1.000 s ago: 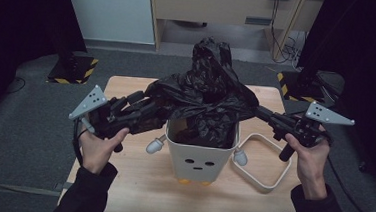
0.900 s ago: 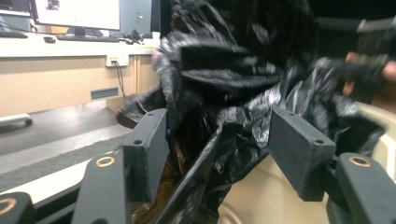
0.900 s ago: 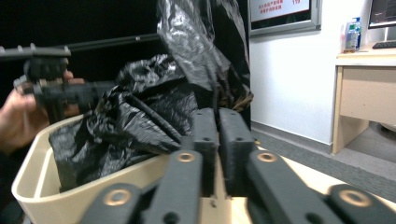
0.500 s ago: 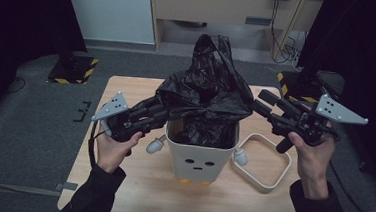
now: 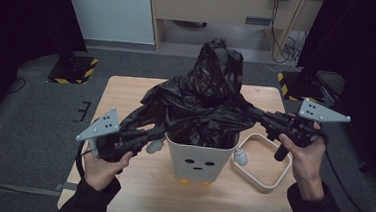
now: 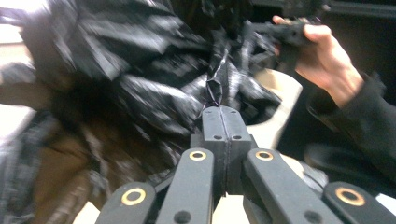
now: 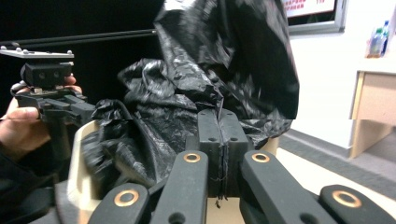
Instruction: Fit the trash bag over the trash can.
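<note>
**Both grippers pinch the bag's rim over the little bin**

Closest to the person's side of the table point(image 5: 135, 192), the left gripper point(image 5: 155, 134) sits low near the left edge, its jaws just closed and clamped tight on a fold of the black plastic bag point(image 5: 203, 104); in the left gripper view a thin pinch of film runs up from between the pressed pads. Just past it, near the middle of the table, stands the small white bin point(image 5: 200, 159) with a face drawn on its front, and the bag billows out of its mouth. To the bin's right lies a pale looped tray point(image 5: 276, 180), toward the right edge. The right gripper point(image 5: 258, 114) is held higher and farther back, and its jaws too have just closed on the bag's edge, film caught in the seam between them in the right gripper view point(image 7: 219, 109). Beyond, the bag's crown stands puffed above the bin toward the far edge.

To my eye this is the spreading step: the rim is gripped on both sides but not yet seated. The next move likely calls for drawing the two holds apart and down over the bin's lip, gently, since thin film could tear or slip.
</note>
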The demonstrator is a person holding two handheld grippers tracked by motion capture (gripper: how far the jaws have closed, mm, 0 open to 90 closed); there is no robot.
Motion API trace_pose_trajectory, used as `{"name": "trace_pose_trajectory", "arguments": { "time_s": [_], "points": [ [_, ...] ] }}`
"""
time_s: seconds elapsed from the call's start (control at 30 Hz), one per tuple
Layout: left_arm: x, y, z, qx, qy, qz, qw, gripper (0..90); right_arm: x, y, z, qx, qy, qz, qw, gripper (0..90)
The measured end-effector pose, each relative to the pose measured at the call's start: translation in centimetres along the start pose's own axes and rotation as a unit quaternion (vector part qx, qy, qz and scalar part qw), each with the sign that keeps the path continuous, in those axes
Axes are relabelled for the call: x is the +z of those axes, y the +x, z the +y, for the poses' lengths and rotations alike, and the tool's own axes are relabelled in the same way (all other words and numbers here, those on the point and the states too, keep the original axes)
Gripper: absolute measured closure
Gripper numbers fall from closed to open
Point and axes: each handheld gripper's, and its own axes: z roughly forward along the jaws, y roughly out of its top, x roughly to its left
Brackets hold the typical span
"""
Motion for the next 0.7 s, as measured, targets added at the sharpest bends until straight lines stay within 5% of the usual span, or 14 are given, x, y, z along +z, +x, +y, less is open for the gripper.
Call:
{"name": "trace_pose_trajectory", "arguments": {
  "time_s": [0.17, 0.37, 0.53, 0.7],
  "points": [
    [0.4, -1.6, -1.0, -0.008, 0.018, -0.038, 0.9991, 90.0, -1.7, 0.8, -2.1, 0.032, -0.005, 0.022, 0.9992, 89.8],
    [1.8, -1.3, -2.7, -0.021, 0.067, -0.03, 0.9971, 90.0, -1.7, 0.9, -4.0, 0.063, 0.025, 0.032, 0.9972, 90.0],
    [2.1, -0.6, -3.5, -0.052, 0.071, -0.038, 0.9954, 90.0, -1.1, 1.0, -4.5, 0.08, 0.04, 0.048, 0.9949, 90.0],
    [2.5, -1.0, -3.6, -0.047, 0.102, -0.033, 0.9931, 90.0, -1.0, 1.8, -4.5, 0.086, 0.061, 0.074, 0.9917, 90.0]
  ]
}}
